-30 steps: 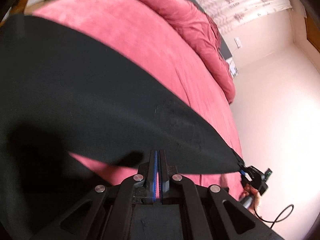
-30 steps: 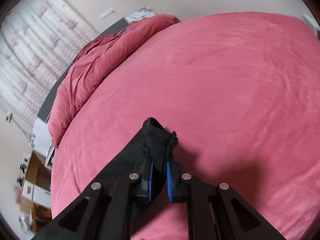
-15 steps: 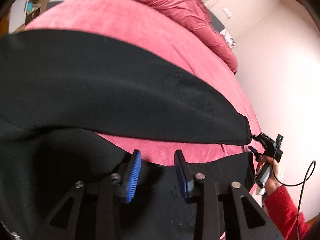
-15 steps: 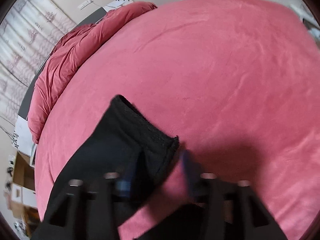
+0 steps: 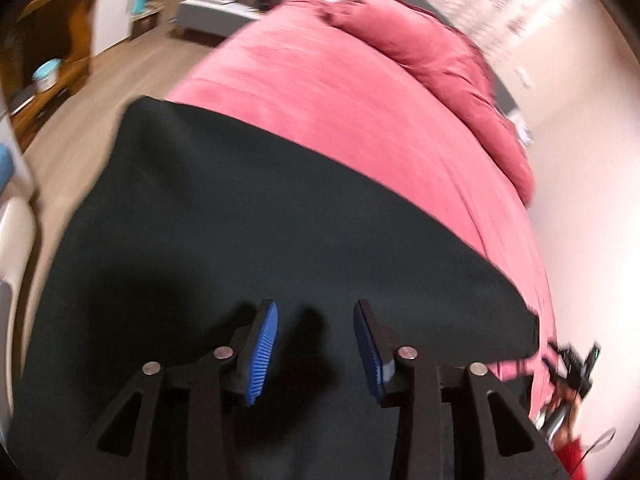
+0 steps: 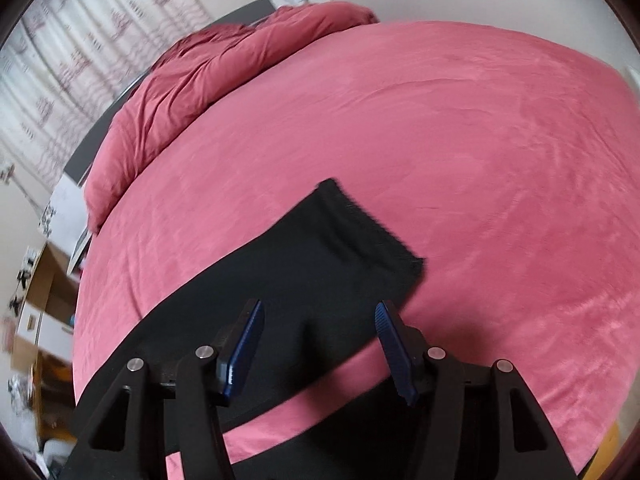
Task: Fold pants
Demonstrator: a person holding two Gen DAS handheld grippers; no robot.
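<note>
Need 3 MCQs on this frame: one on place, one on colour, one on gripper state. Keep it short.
1. Where do the pants lie?
A. on the bed
B. on the floor
C. on a chair

2. What colour are the pants?
A. blue
B. black
C. white

3. How is the left hand-held gripper?
A. shut on the pants
B. shut on nothing
C. open

Key: 1 A, the fabric is spread on the pink cover. 2 B, the cloth is black in both views. 3 C, its blue pads stand apart above the cloth; the right hand-held gripper is open too.

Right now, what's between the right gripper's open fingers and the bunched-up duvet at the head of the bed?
The black pants leg, then bare pink bedspread up to the duvet, shown in the right wrist view beyond the right gripper.
</note>
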